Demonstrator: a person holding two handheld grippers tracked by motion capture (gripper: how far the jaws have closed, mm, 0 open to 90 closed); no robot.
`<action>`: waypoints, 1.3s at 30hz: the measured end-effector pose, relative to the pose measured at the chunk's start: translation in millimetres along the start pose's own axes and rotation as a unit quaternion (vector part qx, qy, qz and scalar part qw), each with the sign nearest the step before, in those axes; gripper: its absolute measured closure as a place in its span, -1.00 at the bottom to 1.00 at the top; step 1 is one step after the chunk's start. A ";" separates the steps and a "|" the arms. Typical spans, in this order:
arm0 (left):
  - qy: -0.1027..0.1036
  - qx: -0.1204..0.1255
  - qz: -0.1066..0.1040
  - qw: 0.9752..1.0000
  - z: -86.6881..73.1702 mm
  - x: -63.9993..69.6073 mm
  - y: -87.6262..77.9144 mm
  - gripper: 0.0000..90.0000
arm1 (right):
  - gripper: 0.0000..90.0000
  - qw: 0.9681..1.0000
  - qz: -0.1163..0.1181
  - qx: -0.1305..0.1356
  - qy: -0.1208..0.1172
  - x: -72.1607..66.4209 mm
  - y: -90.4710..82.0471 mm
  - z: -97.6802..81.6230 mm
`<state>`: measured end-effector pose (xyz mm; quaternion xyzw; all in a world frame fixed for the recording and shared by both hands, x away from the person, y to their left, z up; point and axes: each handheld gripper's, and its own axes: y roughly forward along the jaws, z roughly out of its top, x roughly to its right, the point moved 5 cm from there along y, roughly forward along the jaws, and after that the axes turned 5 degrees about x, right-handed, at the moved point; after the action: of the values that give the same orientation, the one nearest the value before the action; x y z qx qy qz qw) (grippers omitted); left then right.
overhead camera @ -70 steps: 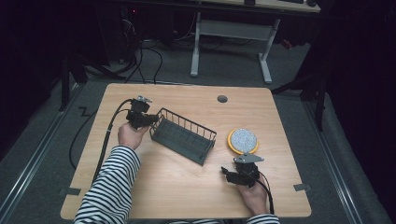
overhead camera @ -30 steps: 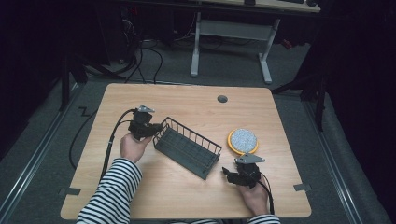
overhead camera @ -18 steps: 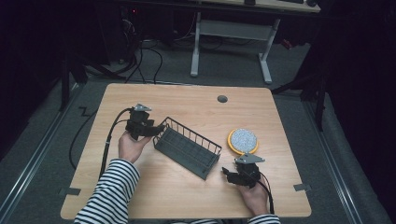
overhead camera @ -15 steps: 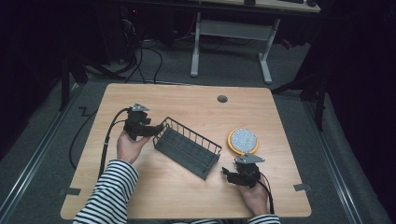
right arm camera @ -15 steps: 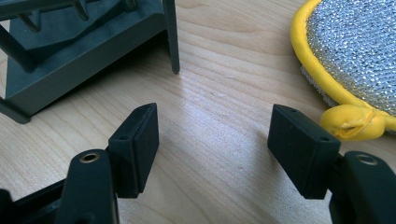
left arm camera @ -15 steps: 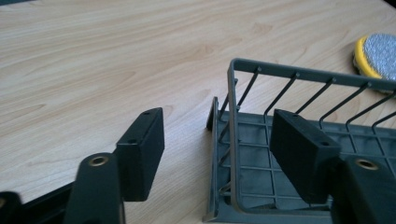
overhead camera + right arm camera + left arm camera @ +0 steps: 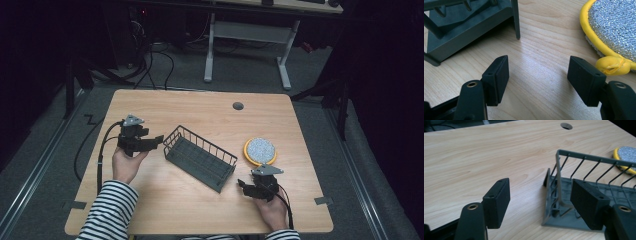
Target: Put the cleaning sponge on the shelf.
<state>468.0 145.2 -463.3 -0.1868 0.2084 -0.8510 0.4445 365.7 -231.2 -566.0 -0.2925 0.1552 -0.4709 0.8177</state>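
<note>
The wire basket (image 7: 200,157) is set down slantwise mid-desk (image 7: 200,107), released: the left gripper (image 7: 150,143), just beside its end, has just been opened wide, nothing held. The right gripper (image 7: 246,186), jaws wide and empty, is poised near the scouring pad (image 7: 260,149), judged the piece left to handle.

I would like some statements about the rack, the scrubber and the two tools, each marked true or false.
1. The left tool is open, clear of the wire rack. True; its jaws have just been opening, nothing between them.
2. The round scrubber lies inside the rack. False: it lies on the table, beside the rack.
3. The right tool is open. True.
4. The right tool grips the scrubber. False: nothing is between its jaws.
5. The rack holds plates. False: it holds nothing.
</note>
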 end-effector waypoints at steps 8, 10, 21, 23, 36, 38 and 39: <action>-0.022 0.018 0.003 1.000 -19.5 -3.0 -22.3 -0.26 | -0.25 1.000 0.000 0.000 -0.001 0.0 0.2 0.2; -0.033 0.017 0.000 0.999 -28.8 -2.7 -25.0 -0.25 | -0.25 1.000 0.000 0.000 0.000 -0.1 0.2 0.2; -0.069 -0.008 0.020 0.997 -79.6 -1.1 -24.5 -0.21 | -0.23 1.000 -0.002 0.000 0.004 -0.5 0.8 0.8; -0.071 -0.014 0.019 0.997 -86.6 -0.1 -23.0 -0.22 | -0.24 1.000 -0.005 0.000 0.007 -0.9 0.9 0.9; -0.031 -0.043 0.039 0.998 -114.2 9.5 -4.0 -0.28 | -0.19 1.000 -0.017 0.002 0.017 -2.7 1.2 1.4; -0.019 -0.047 0.050 0.997 -115.4 11.3 0.1 -0.29 | -0.14 1.000 -0.019 0.002 0.021 -2.4 0.8 1.2; -0.015 -0.048 0.053 0.997 -115.7 12.0 1.3 -0.29 | -0.12 1.000 -0.020 0.003 0.021 -1.9 0.6 1.2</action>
<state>404.2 156.3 -560.0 -0.2089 0.2522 -0.8122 0.4828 365.8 -229.0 -565.5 -0.2836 0.1649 -0.4936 0.8054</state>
